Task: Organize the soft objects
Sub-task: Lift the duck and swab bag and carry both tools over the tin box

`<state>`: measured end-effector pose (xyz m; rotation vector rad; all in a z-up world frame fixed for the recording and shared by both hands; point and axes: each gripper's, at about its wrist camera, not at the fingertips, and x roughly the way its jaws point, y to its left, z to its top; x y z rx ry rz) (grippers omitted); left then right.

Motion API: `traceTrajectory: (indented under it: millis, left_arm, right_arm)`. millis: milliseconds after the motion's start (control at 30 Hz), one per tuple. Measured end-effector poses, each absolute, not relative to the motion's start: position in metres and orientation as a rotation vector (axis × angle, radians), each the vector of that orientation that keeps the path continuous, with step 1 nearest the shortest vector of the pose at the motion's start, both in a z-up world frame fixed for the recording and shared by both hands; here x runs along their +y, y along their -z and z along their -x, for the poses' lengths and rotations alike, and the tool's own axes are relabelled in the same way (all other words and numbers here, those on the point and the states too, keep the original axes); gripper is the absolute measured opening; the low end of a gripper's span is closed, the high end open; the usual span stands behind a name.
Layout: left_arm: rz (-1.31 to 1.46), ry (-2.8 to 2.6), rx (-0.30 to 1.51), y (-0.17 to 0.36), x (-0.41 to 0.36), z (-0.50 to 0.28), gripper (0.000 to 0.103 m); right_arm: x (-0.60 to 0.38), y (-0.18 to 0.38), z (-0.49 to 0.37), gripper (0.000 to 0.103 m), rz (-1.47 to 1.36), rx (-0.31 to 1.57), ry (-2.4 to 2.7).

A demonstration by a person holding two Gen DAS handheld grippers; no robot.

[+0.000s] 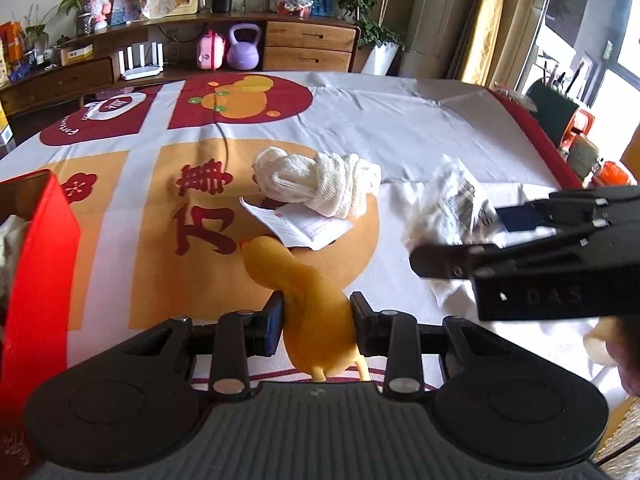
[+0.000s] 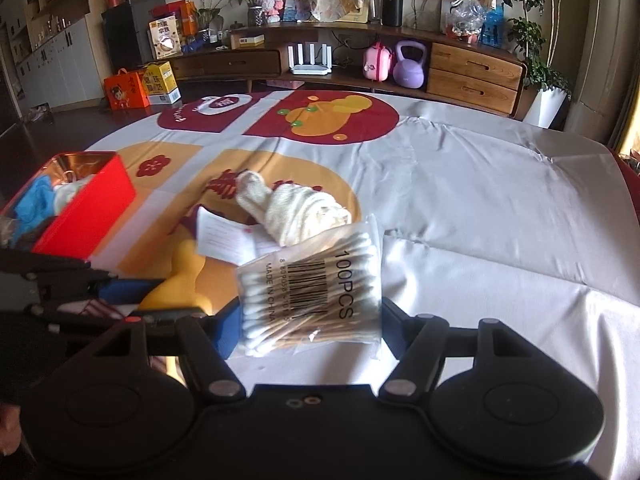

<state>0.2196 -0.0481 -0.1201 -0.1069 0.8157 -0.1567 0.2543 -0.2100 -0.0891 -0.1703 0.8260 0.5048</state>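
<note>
My left gripper (image 1: 316,316): clamped on a yellow toy (image 1: 308,296), its head jutting forward past my pads. My right gripper (image 2: 308,316): closed on a swab bag (image 2: 316,284), held between both fingers. On the cloth (image 2: 480,200) ahead: white gloves (image 1: 320,182) on a leaflet (image 1: 296,226). Red box (image 2: 84,210) to the left.

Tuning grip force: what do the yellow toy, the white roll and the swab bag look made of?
Yellow toy: soft rubber or foam, matte; smooth and rounded, no visible seams.
White roll: knitted cotton-like cloth; ribbed weave, limp folds.
Swab bag: thin clear plastic film, glossy, crinkled; the swabs show through it.
</note>
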Motion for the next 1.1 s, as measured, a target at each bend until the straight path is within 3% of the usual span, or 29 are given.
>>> traceTrajectory:
  millis: [1100]
  left_arm:
    - [0.137, 0.076, 0.699, 0.021, 0.038, -0.139, 0.034]
  right_arm:
    - [-0.140, -0.003, -0.164, 0.068, 0.257, 0.765, -0.671]
